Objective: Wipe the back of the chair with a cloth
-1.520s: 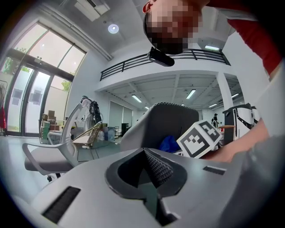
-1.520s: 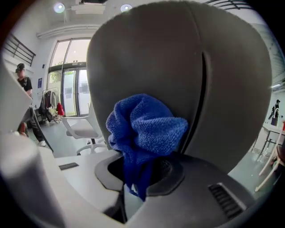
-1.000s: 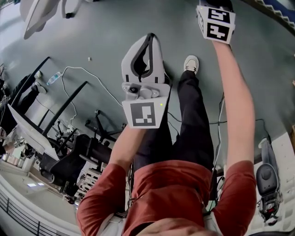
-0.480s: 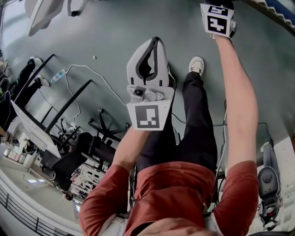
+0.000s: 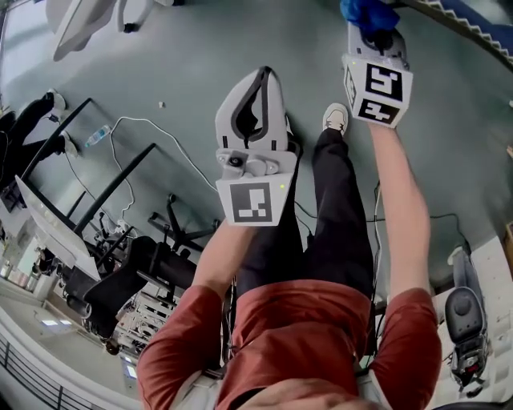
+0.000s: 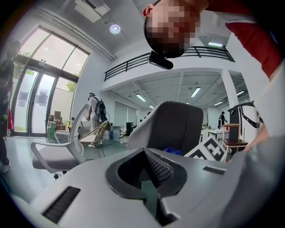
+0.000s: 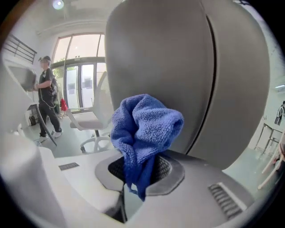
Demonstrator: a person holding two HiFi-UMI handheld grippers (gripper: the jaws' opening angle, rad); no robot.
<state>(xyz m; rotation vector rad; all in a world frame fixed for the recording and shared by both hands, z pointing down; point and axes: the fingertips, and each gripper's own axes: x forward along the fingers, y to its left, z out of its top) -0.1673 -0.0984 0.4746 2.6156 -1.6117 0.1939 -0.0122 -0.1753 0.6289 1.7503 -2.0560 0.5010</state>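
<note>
Your right gripper [image 7: 138,171] pinches a bunched, nubby blue cloth [image 7: 147,124] at frame centre, in front of the smooth, curved grey chair back [image 7: 156,58] that fills the upper frame. The ribbed jaws of your left gripper [image 6: 149,167] are pressed together with nothing between them.

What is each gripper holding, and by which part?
Right gripper pinches the blue cloth by its lower folds, the rest bunched above the jaws. Left gripper is shut on nothing.

Head view: high, steeply down to floor [image 5: 184,64]. Right gripper view: close, facing chair back [image 7: 178,67]. Left gripper view: farther, same chair back. All share cloth [image 5: 365,14].
</note>
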